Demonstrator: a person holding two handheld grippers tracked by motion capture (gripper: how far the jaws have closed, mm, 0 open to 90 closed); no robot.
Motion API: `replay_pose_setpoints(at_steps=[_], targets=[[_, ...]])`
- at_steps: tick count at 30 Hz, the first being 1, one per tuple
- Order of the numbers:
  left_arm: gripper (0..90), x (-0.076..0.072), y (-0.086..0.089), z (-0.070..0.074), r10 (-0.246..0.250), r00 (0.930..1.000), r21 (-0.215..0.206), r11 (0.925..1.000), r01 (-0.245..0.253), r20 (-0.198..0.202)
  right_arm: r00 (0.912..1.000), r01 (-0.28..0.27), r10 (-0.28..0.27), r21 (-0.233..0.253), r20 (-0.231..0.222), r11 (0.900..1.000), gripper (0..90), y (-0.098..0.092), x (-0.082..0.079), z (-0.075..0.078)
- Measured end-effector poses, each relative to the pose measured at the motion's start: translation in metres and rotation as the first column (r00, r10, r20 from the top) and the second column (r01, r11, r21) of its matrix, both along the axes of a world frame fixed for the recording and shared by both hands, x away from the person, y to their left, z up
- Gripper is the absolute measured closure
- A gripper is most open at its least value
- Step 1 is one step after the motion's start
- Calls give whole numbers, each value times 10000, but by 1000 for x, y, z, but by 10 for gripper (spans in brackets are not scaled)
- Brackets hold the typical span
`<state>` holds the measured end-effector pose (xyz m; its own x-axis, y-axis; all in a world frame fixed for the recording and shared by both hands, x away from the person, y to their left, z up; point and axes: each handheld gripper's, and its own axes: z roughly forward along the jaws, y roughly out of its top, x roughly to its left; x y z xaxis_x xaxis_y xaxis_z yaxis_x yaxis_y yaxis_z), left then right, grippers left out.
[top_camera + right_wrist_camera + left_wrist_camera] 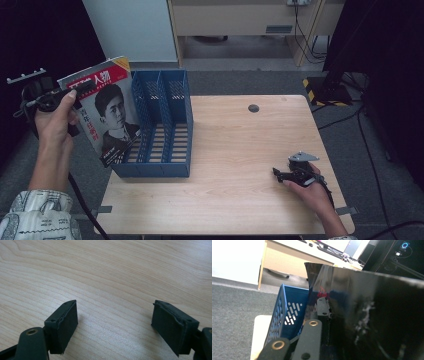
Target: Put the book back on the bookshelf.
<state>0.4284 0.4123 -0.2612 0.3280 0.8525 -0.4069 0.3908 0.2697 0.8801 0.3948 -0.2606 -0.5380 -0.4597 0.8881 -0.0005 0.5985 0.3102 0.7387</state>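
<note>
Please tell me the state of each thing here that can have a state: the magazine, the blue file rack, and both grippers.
magazine: closed, tilted, held off the table, lower corner at the rack's left slot.
blue file rack: lying on its back, slots empty.
left gripper: shut on the magazine's upper edge.
right gripper: open, holding nothing, low over the table.

One magazine (106,110), upper left of the high view. One blue file holder (161,125) with three slots, just right of it. One wooden table (240,165), mid frame. Two grippers: left gripper (75,92) at far left, right gripper (280,173) at lower right.
</note>
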Motion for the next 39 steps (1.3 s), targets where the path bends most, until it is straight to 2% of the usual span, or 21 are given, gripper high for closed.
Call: replay_pose_setpoints(at_steps=[14,22,28,32,39], targets=[[853,-2,1,3,184,9998,117,9998,-185,95,10000,-35,35,-2,-18,10000,211,0,0,0],[852,-1,-3,2,168,9987,137,9998,-175,475,10000,-34,34,-1,-22,10000,211,0,0,0],[852,-1,-9,2,157,9968,365,9992,-186,790,10000,-35,35,-6,-18,10000,211,0,0,0],[852,-1,-10,0,204,9947,301,9993,-236,1011,10000,-34,34,-6,-18,10000,211,0,0,0],[852,-2,-10,-5,301,9930,238,9992,-330,1145,10000,-35,35,-6,-17,10000,211,0,0,0]])
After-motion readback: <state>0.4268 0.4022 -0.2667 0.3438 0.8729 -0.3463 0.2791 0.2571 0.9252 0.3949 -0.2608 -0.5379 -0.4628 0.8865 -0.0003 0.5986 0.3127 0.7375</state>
